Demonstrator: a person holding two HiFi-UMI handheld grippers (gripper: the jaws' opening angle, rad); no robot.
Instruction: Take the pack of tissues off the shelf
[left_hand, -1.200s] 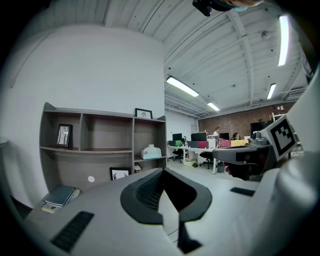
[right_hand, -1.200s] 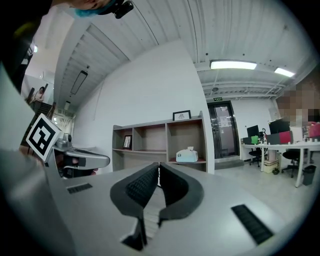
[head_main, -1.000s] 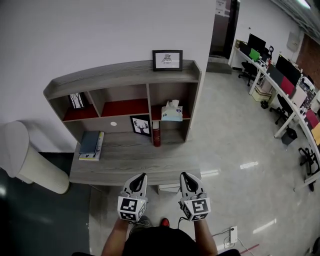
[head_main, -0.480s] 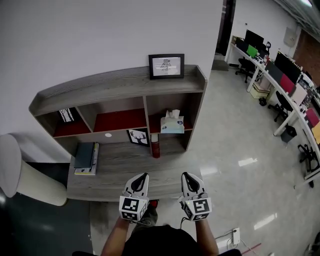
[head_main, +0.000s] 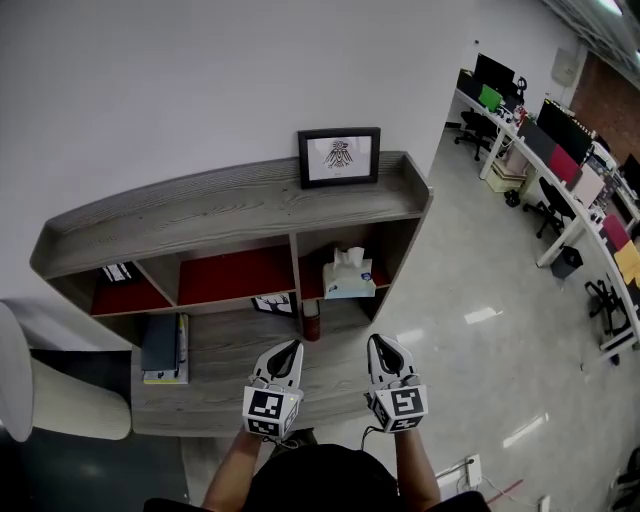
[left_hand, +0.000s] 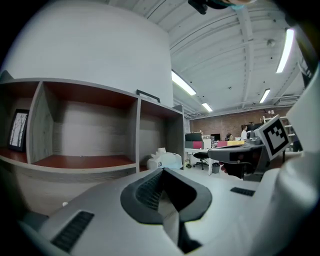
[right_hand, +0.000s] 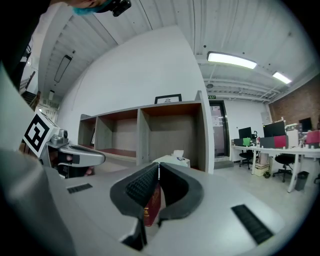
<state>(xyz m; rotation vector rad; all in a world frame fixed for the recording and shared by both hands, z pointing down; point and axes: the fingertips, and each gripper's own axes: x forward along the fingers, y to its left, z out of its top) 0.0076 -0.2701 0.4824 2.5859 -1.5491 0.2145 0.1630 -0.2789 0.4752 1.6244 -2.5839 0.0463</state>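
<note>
The pack of tissues (head_main: 349, 277) is a pale box with a white tuft on top. It sits in the right-hand compartment of the grey wooden shelf (head_main: 230, 205). My left gripper (head_main: 288, 348) and right gripper (head_main: 379, 344) are held side by side over the front of the lower desk surface, short of the shelf. Both are shut, with nothing between the jaws. In the left gripper view the tissues (left_hand: 164, 159) lie ahead and to the right of the jaw tips (left_hand: 162, 171). In the right gripper view the tissues (right_hand: 174, 159) show just past the jaw tips (right_hand: 158, 167).
A framed picture (head_main: 339, 157) stands on the shelf top. A red bottle (head_main: 311, 322) stands below the tissue compartment, beside a small dark frame (head_main: 268, 303). Books (head_main: 160, 348) lie at the desk's left. A white bin (head_main: 45, 405) is at far left. Office desks (head_main: 560, 165) line the right.
The shelf has drawn closer and lower in the head view. Both grippers now reach over the desk's front edge, still shut and side by side.
</note>
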